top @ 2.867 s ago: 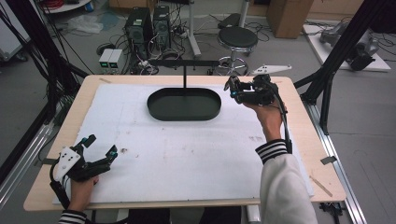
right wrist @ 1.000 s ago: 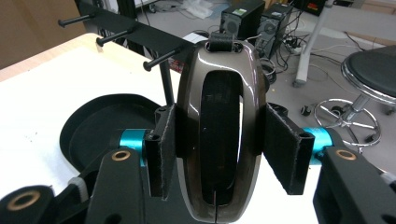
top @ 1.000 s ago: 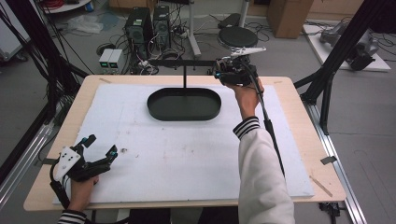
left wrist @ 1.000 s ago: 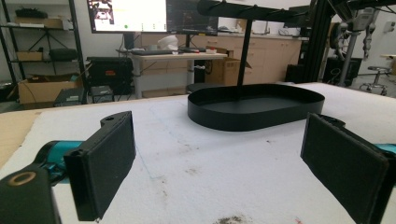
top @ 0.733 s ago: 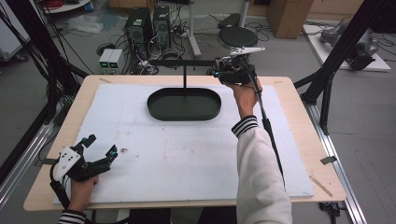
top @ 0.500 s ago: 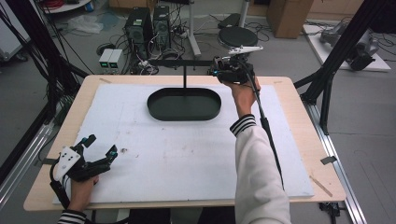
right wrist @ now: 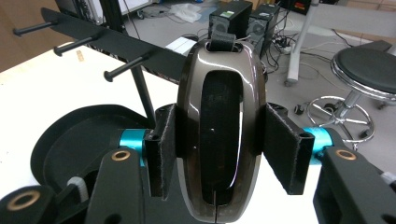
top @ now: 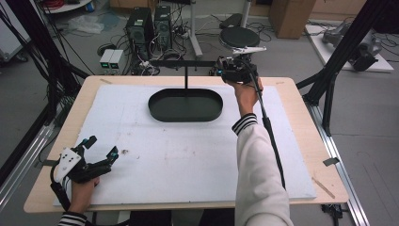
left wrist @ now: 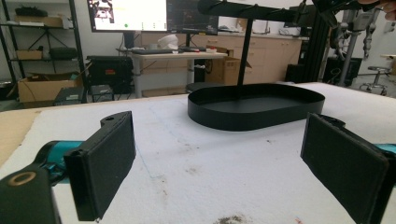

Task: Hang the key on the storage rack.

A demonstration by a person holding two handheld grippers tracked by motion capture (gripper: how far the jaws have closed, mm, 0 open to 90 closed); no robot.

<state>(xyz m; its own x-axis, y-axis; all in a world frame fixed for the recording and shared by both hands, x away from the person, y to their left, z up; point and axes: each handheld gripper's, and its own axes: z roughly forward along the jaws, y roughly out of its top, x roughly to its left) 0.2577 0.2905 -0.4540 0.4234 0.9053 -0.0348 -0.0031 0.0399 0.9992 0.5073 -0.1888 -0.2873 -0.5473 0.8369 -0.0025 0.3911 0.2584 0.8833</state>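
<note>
Key fob [right wrist: 216, 140], a glossy brown oval shell with a black middle and a small strap loop at its top, is clamped between the two pads of the right gripper [right wrist: 216, 149], which press on its sides. It is held upright with the loop pointing away from the gripper, probably so that the loop can go over one of the pegs [right wrist: 126, 68] of the black rack [right wrist: 140, 53] just ahead. The left gripper [left wrist: 224, 161] rests low on the white mat [left wrist: 196, 158] with its jaws wide apart and nothing between them, likely waiting. The right gripper view shows the fob and the pegs clearly. In the high view the right gripper [top: 231, 70] is at the end of the rack bar [top: 181, 63], behind the oval tray [top: 186, 104], but the fob itself is too small to make out there
</note>
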